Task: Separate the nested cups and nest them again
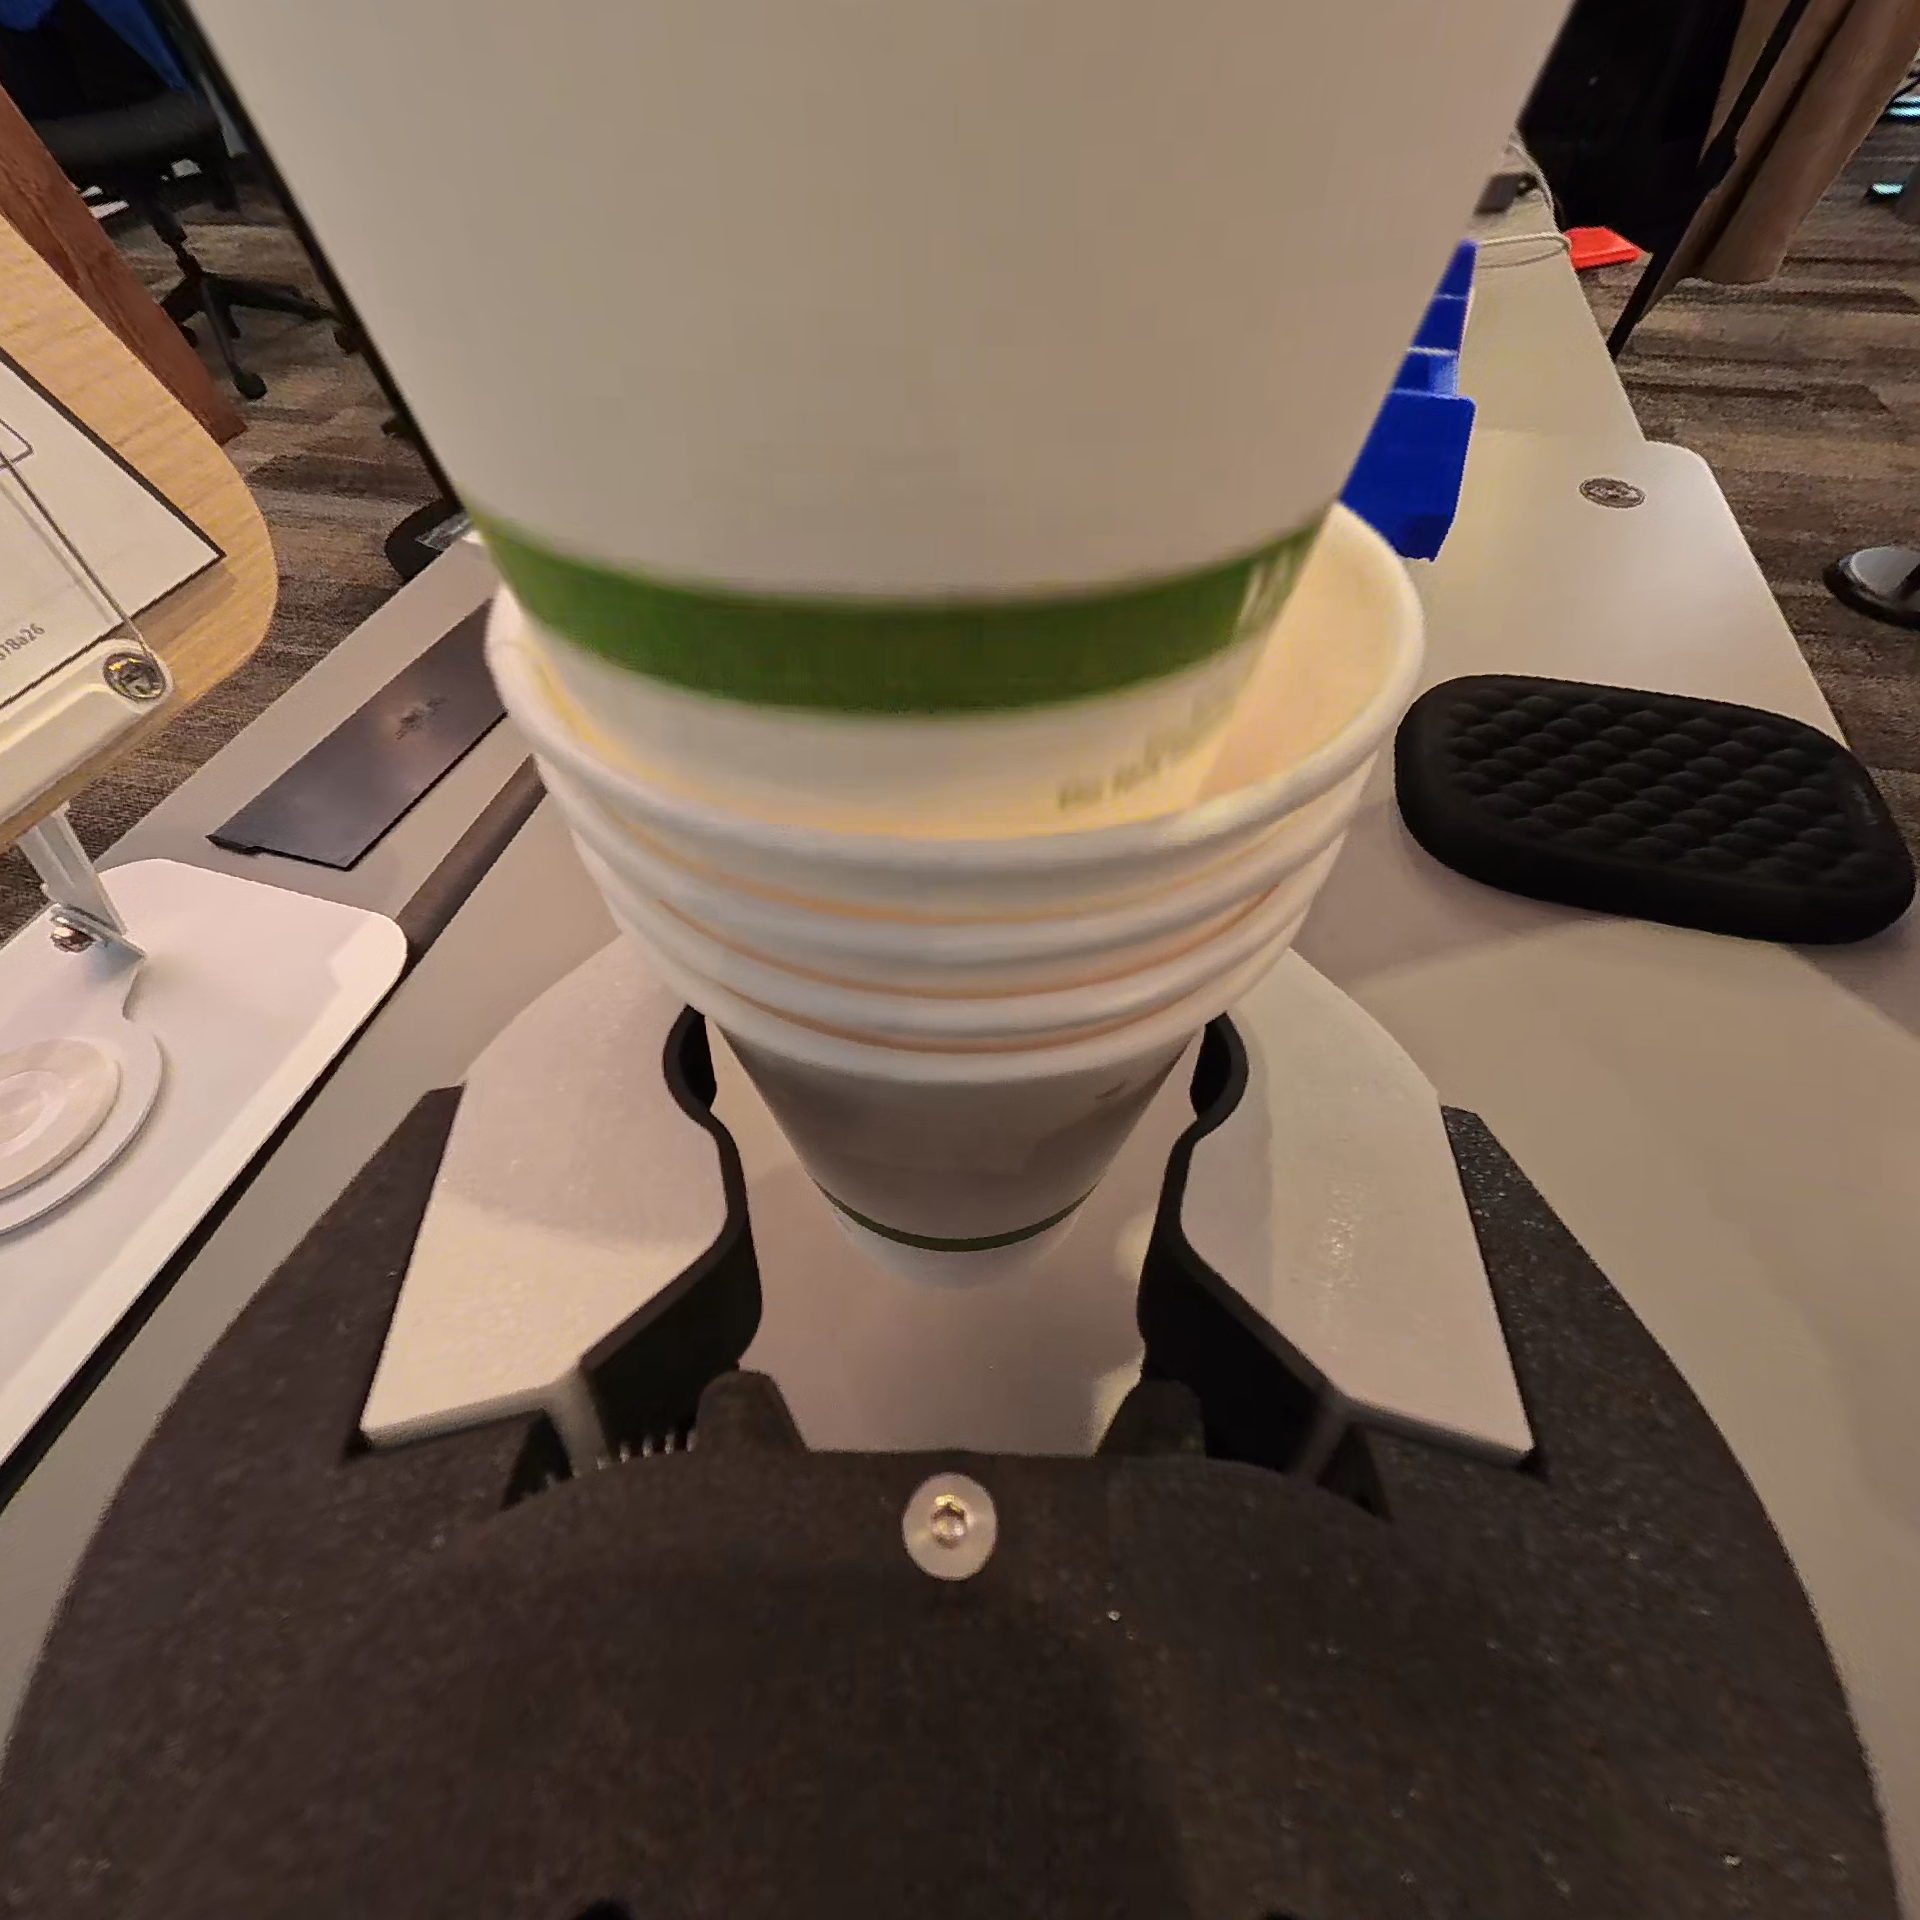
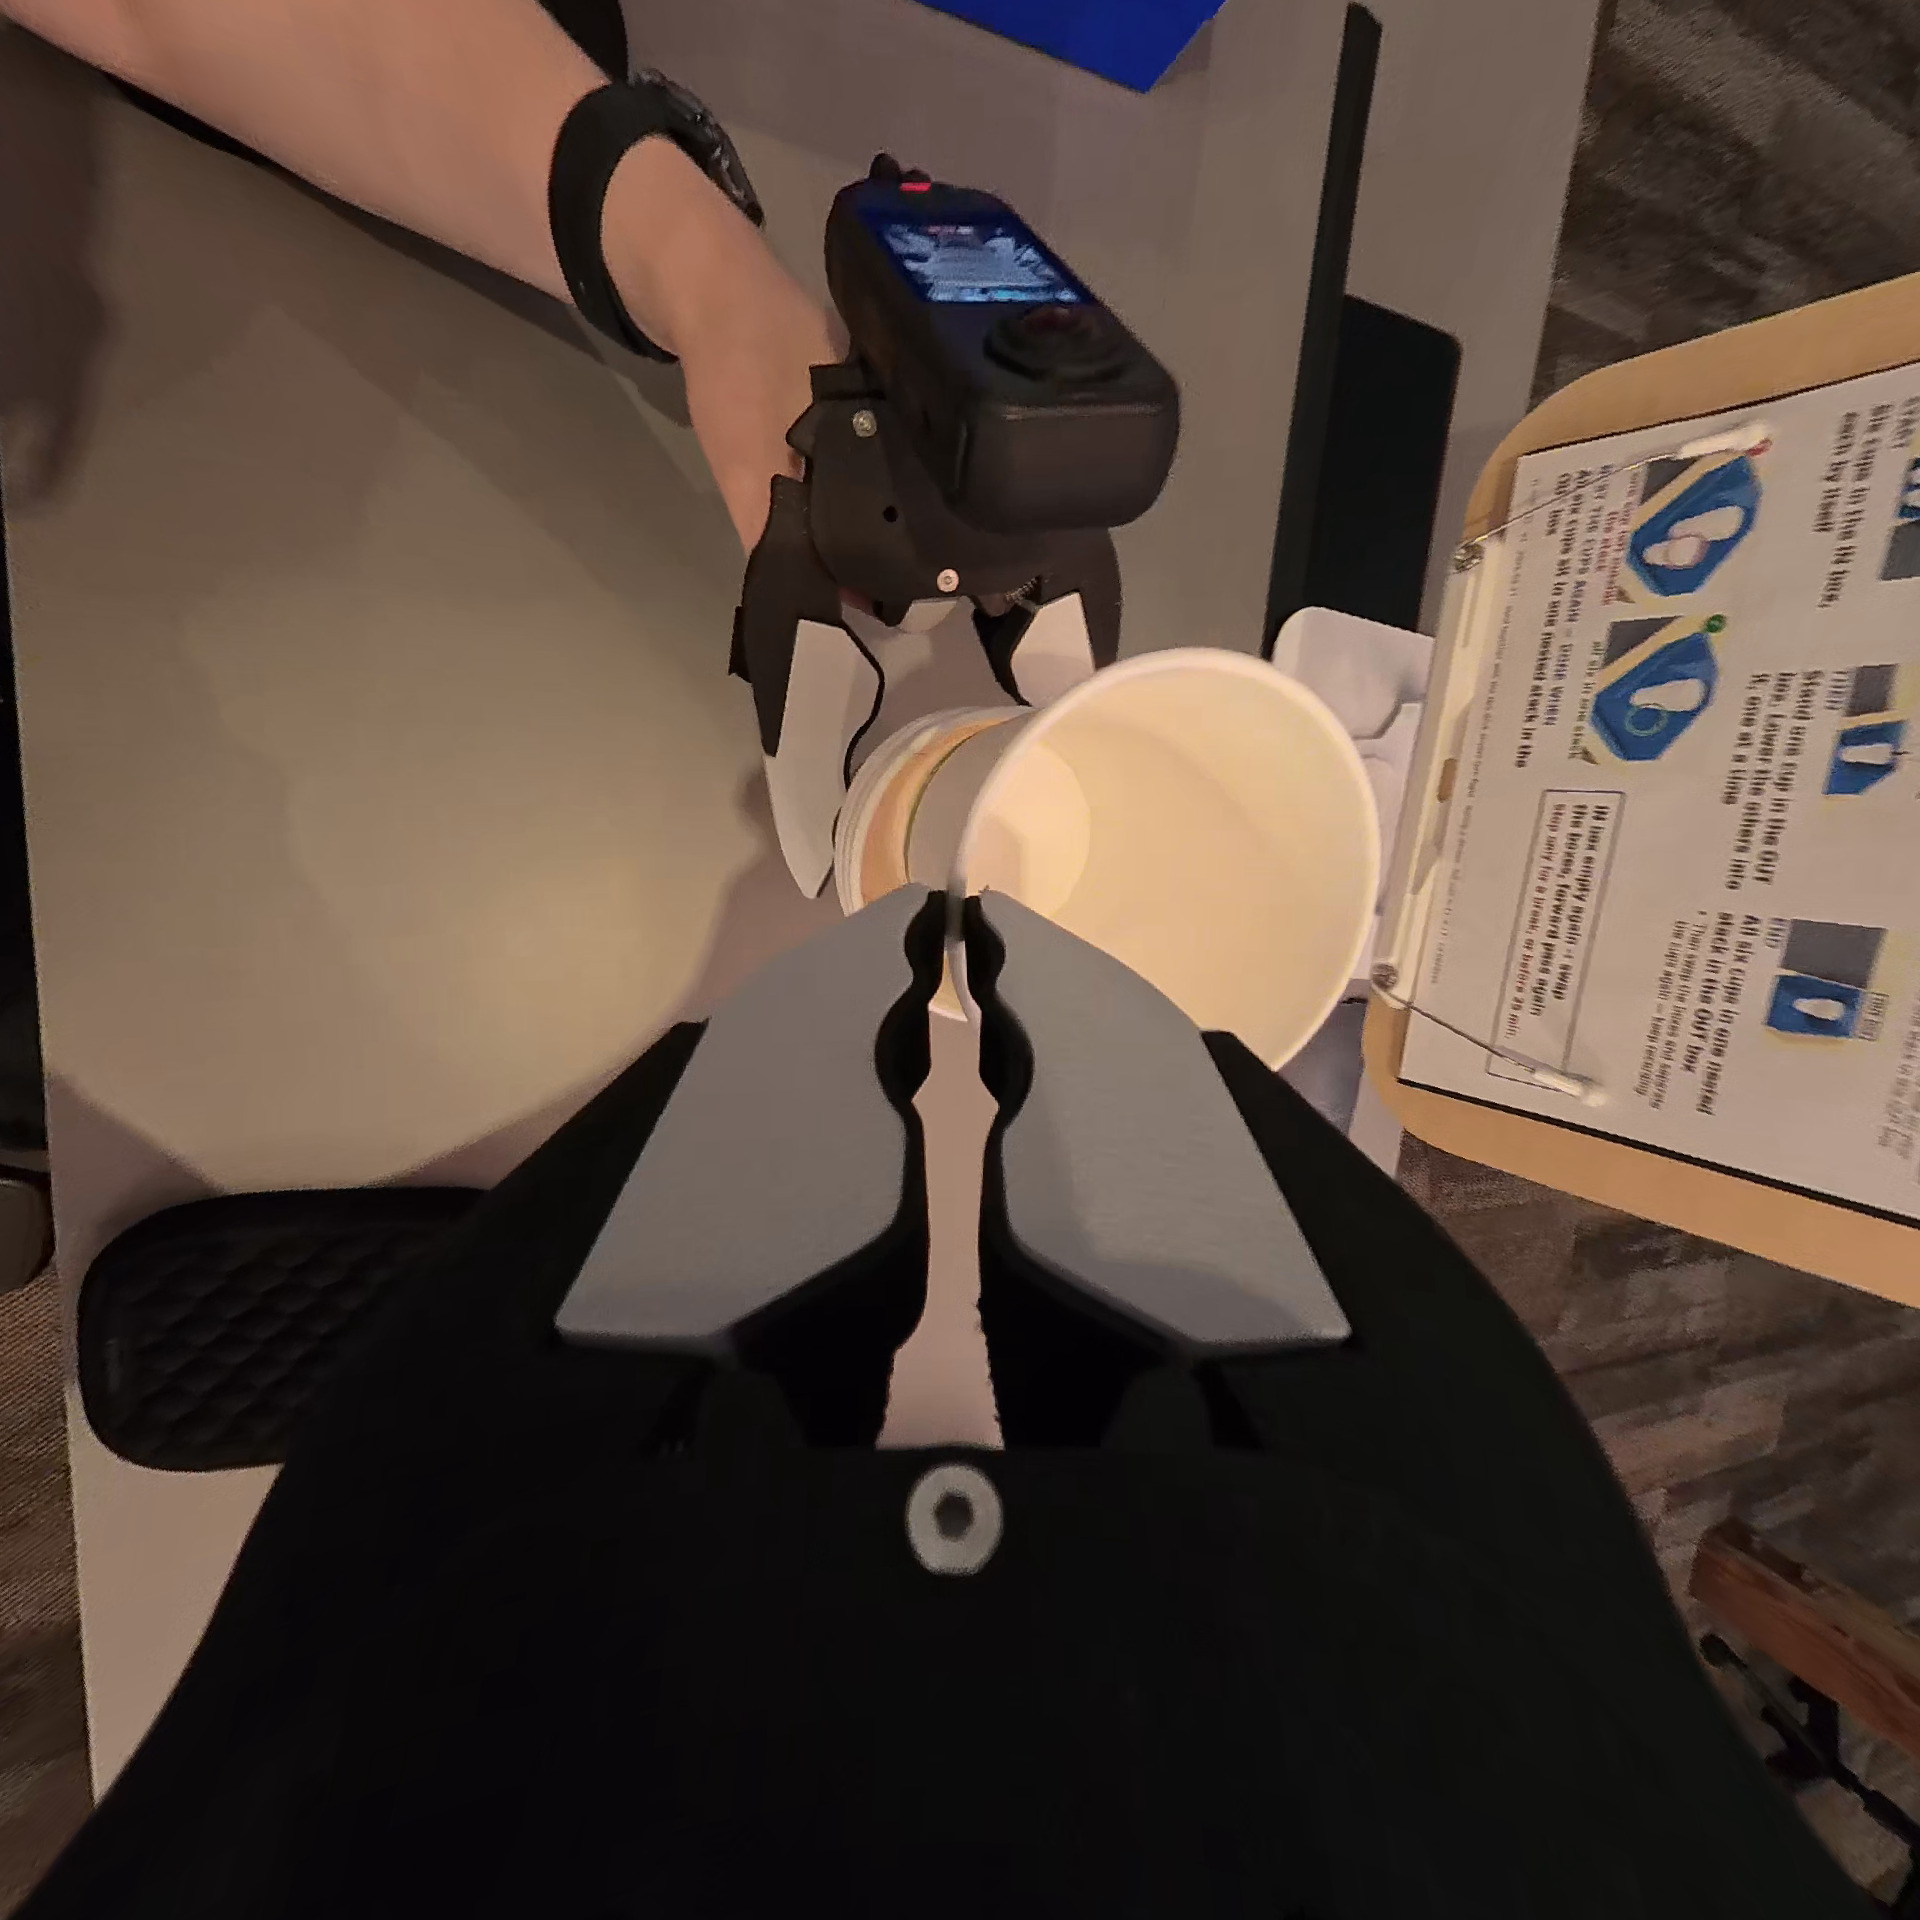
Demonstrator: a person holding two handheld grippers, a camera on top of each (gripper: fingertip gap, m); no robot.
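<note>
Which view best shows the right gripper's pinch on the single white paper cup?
The right wrist view: the right gripper is shut on the single white paper cup, its rim wall between the fingertips. The left wrist view shows only that cup's outer wall and green band, partly inside the nested stack.

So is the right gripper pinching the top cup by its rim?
Yes, the right gripper has its jaws closed on the rim of the top cup, one inside the wall and one outside.

1. The left gripper (image 1: pixel 956 1184) is showing a matte black body, pale grey fingers (image 1: pixel 561 1226) and one silver screw (image 1: pixel 948 1527).
2. The right gripper (image 2: pixel 954 935) is looking alike.
3. A black wristband (image 2: pixel 603 218) is circling the person's wrist.
</note>
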